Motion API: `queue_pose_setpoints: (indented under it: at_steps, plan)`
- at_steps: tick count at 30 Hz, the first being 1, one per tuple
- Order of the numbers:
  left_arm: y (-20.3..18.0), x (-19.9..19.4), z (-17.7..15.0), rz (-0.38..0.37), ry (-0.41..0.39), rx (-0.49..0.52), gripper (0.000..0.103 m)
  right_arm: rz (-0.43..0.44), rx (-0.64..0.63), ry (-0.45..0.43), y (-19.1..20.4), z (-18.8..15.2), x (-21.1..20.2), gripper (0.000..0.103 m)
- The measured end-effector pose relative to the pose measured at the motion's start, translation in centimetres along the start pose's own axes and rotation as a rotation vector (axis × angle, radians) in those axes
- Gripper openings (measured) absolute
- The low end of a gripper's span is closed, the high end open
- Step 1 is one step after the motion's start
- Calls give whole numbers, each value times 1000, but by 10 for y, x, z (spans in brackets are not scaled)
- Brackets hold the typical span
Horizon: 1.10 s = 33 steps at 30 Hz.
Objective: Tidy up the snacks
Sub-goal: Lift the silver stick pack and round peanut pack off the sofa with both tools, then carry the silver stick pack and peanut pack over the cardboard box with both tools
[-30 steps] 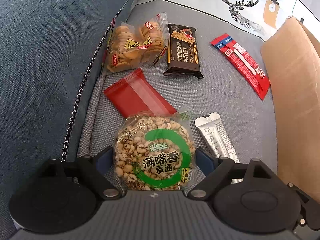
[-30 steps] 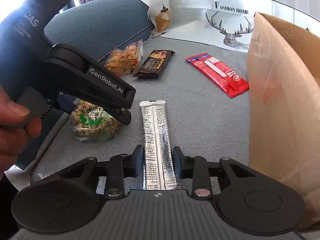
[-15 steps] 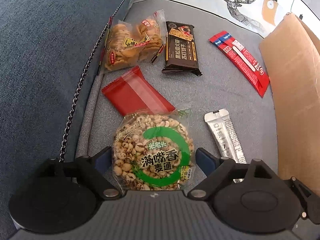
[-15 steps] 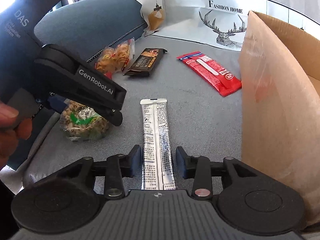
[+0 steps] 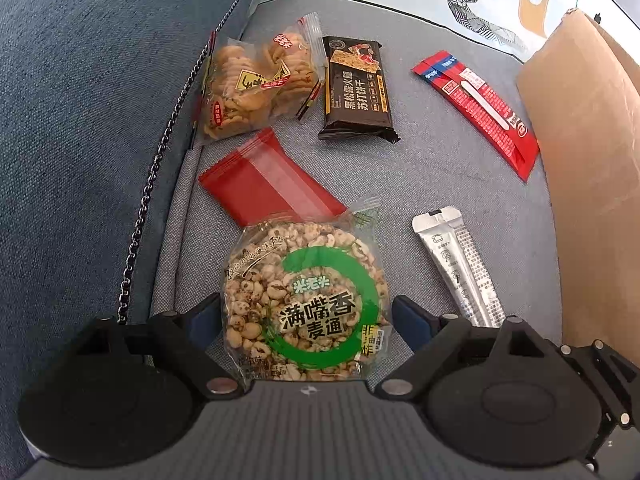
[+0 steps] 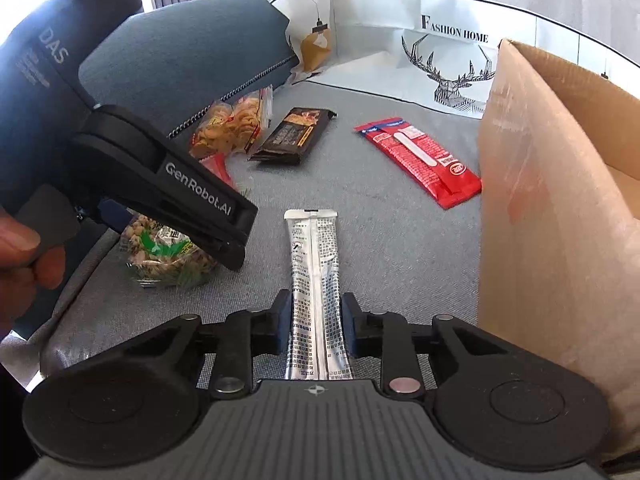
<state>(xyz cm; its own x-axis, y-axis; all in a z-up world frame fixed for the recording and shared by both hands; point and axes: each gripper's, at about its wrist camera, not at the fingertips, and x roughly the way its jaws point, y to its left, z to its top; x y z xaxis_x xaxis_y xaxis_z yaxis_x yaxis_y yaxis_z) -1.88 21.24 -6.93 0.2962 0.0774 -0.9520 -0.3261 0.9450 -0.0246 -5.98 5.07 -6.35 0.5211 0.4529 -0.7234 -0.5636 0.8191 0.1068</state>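
A grey fabric sofa seat (image 5: 420,168) lay between a blue-grey cushion (image 5: 80,120) on the left and an open brown cardboard box (image 6: 560,208) on the right, with a white deer-print cloth (image 6: 440,52) behind. At far left a person's hand (image 6: 20,256) held the left gripper (image 5: 306,316), its jaws spread wide on either side of a clear round packet of puffed grains with a green ring label (image 5: 304,300), the pads not pressing it. Beyond that packet lay a plain red foil wrapper (image 5: 268,180), a clear bag of golden crackers (image 5: 256,84) and a dark brown biscuit pack (image 5: 356,92). Further right, the right gripper (image 6: 316,328) was closing its jaws around the near end of a slim silver foil sachet (image 6: 314,264) lying flat on the seat, the pads just beside its edges. A long red stick pack (image 6: 420,160) lay near the box wall.
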Motion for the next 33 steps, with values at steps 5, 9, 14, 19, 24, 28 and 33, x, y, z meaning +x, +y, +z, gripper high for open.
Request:
queue_pose_setpoints:
  at_steps: [5,9,14,19,24,28,33]
  plan:
    - [0,-1,0,1,-1,1,92,-5,6,-12,-1,1,-4,26]
    - [0,-1,0,1,-2,0,92,-8,0,-22,-1,1,-8,26]
    - [-2,-2,-1,6,-3,9,90,-14,-2,-30,-1,2,-11,26]
    - [3,-6,-1,-1,-15,-11,83,-18,-2,-35,0,3,-15,25]
    - [4,-22,0,-11,-64,-27,83,-26,-2,-62,1,9,-25,24]
    - [4,-42,1,-19,-116,-43,83,-31,-2,-93,4,16,-39,24]
    - [-2,-68,-1,-28,-201,-45,83,-37,-20,-163,7,26,-67,24]
